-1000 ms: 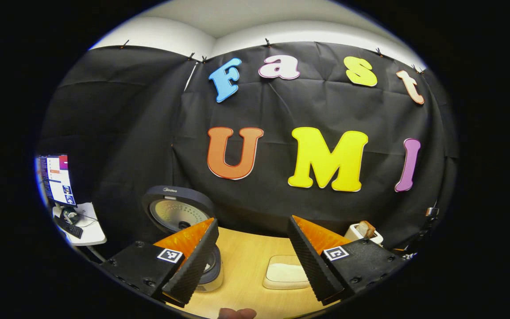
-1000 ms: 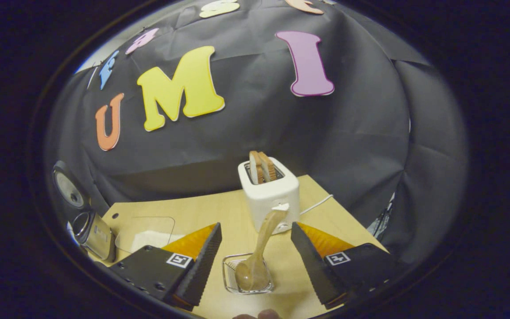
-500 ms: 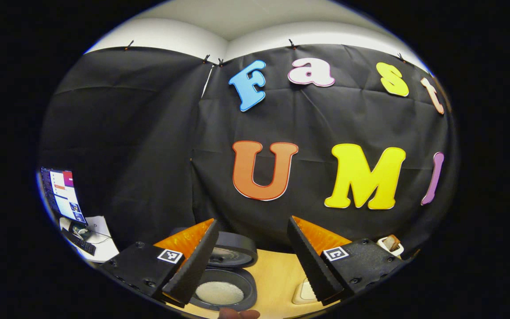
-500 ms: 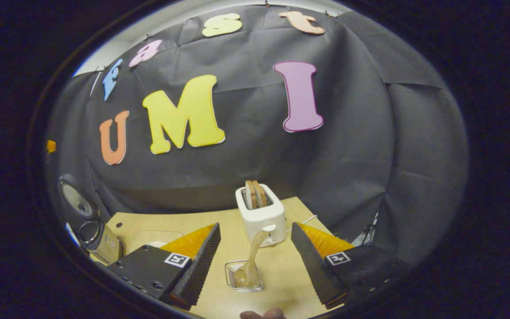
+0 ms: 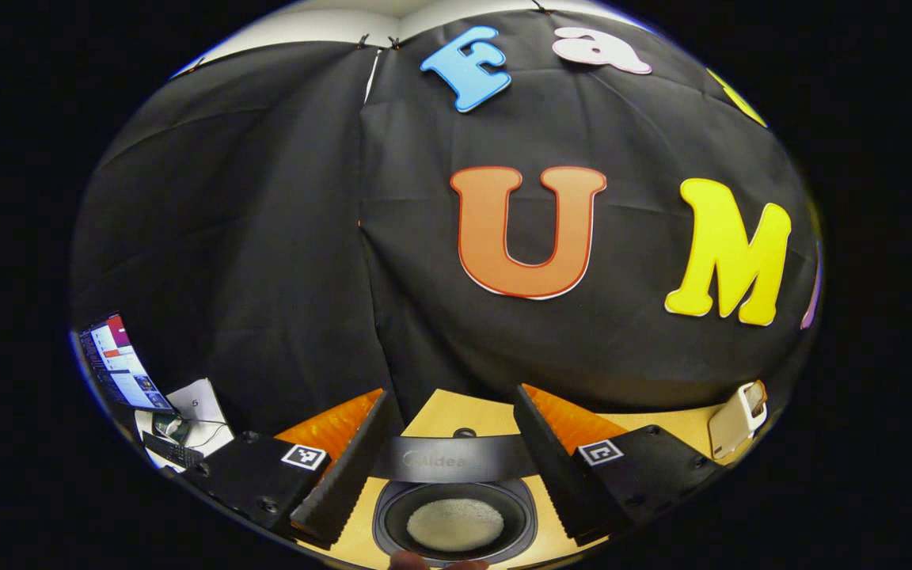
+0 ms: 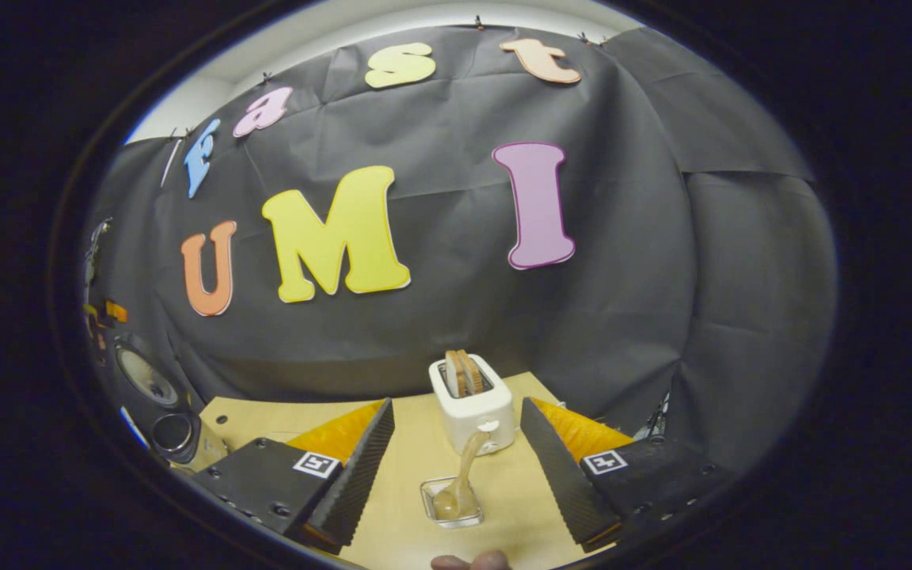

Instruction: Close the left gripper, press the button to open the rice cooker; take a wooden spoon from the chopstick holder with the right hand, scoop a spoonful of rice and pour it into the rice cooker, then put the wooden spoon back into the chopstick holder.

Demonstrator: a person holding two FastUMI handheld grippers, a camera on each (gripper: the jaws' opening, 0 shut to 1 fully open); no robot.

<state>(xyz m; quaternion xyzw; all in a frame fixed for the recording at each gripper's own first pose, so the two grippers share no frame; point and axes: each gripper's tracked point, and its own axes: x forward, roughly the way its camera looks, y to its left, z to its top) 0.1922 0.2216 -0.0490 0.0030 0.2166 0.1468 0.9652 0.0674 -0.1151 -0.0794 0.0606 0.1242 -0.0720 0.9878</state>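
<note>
I am looking at a booth whose wall [image 5: 266, 237] is made of black cloth, which is hanging in wide folds and is held at the top by small clips. Above the cloth, a pale ceiling [image 6: 329, 24] is showing as a narrow strip. A light wooden table [image 6: 416, 475] is lying ahead and below, reaching to the foot of the cloth. A white toaster [image 6: 473, 408] with bread slices in it is standing on the table, straight ahead in the right gripper view. Far to the left in the left gripper view, a lit monitor [image 5: 119, 364] is standing on a small white desk [image 5: 203, 408] with a keyboard [image 5: 172, 451] on it.
</note>
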